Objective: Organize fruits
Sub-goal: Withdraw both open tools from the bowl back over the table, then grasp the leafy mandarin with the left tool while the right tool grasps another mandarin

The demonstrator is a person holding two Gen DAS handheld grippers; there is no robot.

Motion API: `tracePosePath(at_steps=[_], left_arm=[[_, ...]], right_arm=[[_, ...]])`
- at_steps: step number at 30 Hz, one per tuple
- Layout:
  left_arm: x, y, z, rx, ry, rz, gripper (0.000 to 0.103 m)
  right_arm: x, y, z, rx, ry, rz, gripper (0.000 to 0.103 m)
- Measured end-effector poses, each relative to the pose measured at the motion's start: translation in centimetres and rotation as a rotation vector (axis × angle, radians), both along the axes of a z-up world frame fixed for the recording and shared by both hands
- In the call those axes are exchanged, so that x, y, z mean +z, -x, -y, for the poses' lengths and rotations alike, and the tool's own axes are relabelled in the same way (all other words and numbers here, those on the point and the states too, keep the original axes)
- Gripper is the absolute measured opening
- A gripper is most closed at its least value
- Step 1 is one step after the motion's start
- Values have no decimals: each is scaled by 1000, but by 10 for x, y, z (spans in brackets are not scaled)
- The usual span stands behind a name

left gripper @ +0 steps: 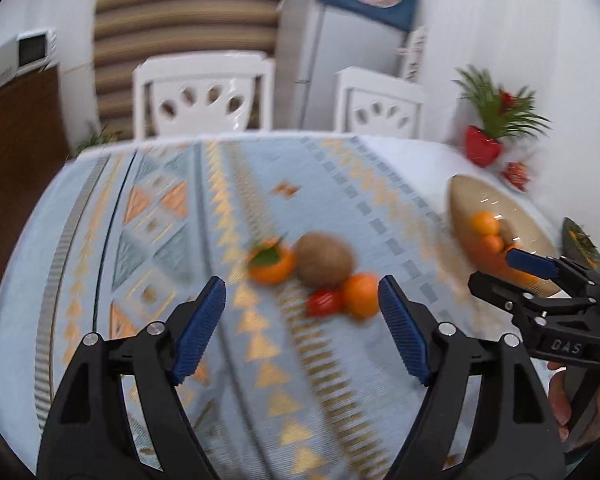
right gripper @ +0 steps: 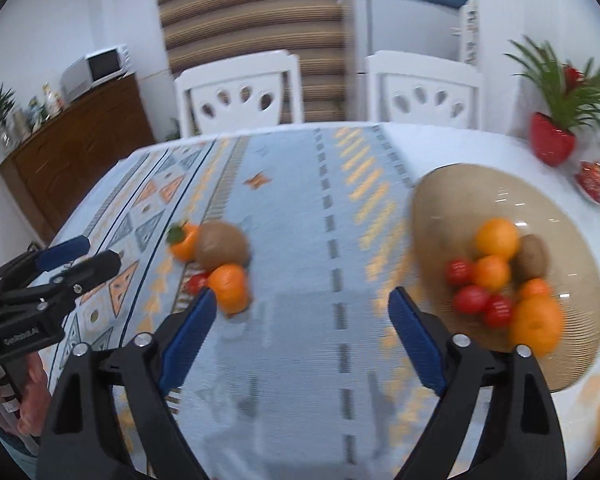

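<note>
Both views smeared with blur, so edges of fruit are soft. Left gripper (left gripper: 302, 326) has jaws spread, nothing between them; it points down at a loose cluster on the tabletop (left gripper: 340, 184): a leafy orange (left gripper: 271, 261), a kiwi (left gripper: 324, 258), a plain orange (left gripper: 361, 295) and a tomato (left gripper: 324, 302), all touching or just beside one another. Right gripper (right gripper: 303, 344) also has jaws spread and empty, over bare cloth between that cluster and the bowl (right gripper: 432, 208). The bowl sits at the right side of the tabletop and already carries oranges, tomatoes and a kiwi, piled toward its near side. Judged stage: four fruits left outside, no grasp begun. Risks from here: the cluster is tight, so jaws closing on one fruit may nudge its neighbours, and round fruit will roll on the smooth cloth, perhaps toward the near edge. The tomato lies low, tucked between kiwi and plain orange; a pad may catch the orange first and push it off. Tomato is soft, too firm a squeeze could split it. The kiwi is wide, so a grip off its middle may slip. The two grippers are near each other in both views; reaching for the same cluster together could make them collide. The heap in the bowl is crowded on the near side, so a fruit dropped there might bounce or knock another over the rim
</note>
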State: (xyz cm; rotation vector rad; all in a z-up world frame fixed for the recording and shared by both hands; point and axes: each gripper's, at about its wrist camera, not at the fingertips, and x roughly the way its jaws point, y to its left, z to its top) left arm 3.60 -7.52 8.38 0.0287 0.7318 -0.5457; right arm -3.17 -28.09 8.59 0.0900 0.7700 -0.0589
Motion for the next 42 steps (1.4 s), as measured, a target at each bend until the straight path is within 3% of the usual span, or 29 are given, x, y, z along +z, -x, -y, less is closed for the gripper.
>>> tracePosePath(at_steps=[3,8,11,22,25,26,27,30,33,37,42], left_arm=[[-29,-8,-16,12,13,-37,78],[-56,-20,-27,42,13,-117,77],[-58,-24,-29,38,40,-134,77],[-59,-20,-25,41,16,-122,74],[-58,-17,-22,28,5,-110,69],[-58,-15,-20,13,1,-108,59],[-58,-14,-18,-5,1,-113,49],[-57,-15,-14,-21,-19,-141,47],[-43,-19,-11,-83,-36,-180,48],[-28,-40,-1,-144,-107,-145,50],[-42,-84,14,-205,-99,-143,58]], right_arm=[[-20,-7,-15,31,4,9,92],[-51,-14,-29,33,98,6,96],[-52,-13,-32,47,111,14,98],[-57,-16,-21,34,37,-15,98],[-55,-15,-18,27,28,-4,98],[-55,-14,-19,29,26,0,98],[-54,-14,-19,42,20,-2,97],[-56,-19,-24,79,14,-47,66],[-54,-26,-23,134,-41,-109,65],[-43,-39,-26,174,-38,-116,66],[-50,-55,-33,189,-32,-124,66]])
